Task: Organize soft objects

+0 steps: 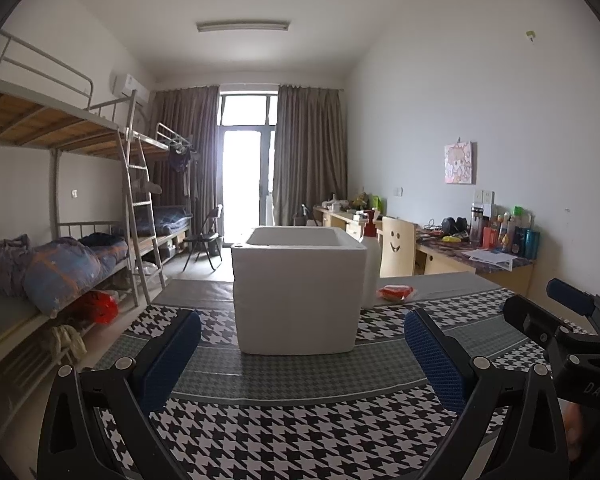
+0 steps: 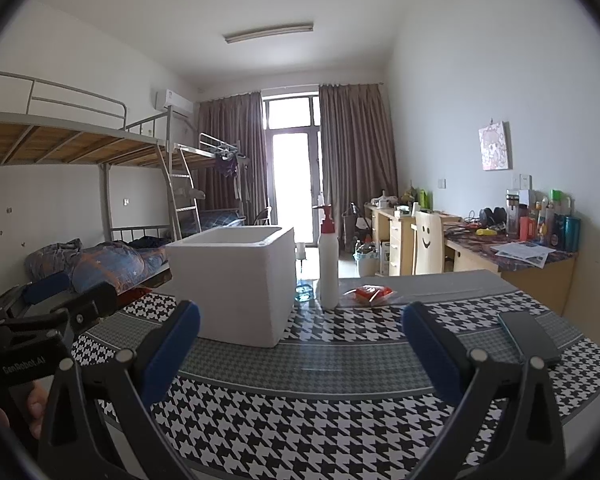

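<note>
A white foam box [image 1: 298, 292] stands open-topped on the houndstooth tablecloth [image 1: 300, 432]; it also shows in the right wrist view [image 2: 236, 284]. A red soft packet in clear wrap [image 1: 395, 293] lies right of the box, also seen in the right wrist view [image 2: 370, 294]. My left gripper [image 1: 302, 340] is open and empty, just in front of the box. My right gripper [image 2: 300, 332] is open and empty, to the right of the box, and appears in the left wrist view [image 1: 568, 320].
A white spray bottle with a red top [image 2: 329, 260] stands beside the box. A black phone [image 2: 530, 338] lies at the table's right. Bunk beds [image 1: 60, 208] line the left wall, desks [image 2: 500, 256] and a smiley chair [image 1: 398, 252] the right.
</note>
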A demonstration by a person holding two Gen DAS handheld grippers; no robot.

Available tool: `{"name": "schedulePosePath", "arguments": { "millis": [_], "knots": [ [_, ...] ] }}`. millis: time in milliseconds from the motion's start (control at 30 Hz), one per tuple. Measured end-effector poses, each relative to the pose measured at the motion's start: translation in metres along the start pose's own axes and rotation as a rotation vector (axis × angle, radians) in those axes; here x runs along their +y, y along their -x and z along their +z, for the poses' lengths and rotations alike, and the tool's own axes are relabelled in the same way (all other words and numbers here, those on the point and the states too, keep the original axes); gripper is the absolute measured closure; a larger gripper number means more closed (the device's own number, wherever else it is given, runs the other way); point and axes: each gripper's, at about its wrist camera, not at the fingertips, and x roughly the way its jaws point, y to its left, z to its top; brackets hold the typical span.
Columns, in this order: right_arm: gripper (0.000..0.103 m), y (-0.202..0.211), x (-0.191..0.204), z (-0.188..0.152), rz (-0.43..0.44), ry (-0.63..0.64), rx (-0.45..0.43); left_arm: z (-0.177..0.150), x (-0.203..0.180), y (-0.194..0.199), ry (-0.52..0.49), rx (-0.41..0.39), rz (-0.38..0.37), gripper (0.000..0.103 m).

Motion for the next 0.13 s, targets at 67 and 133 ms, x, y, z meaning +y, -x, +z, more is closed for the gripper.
{"name": "schedulePosePath", "arguments": {
  "millis": [67, 133],
  "knots": [
    [0.001, -0.0008, 0.0005, -0.0007, -0.001, 0.006, 0.006, -0.0005, -0.0014, -0.0005, -0.007, 0.003, -0.006, 0.001],
    [0.001, -0.0013, 0.0004, -0.0016, 0.0, 0.005, 0.01, -0.0004, -0.0016, 0.0003, -0.003, 0.001, -0.01, 0.001]
  ]
}}
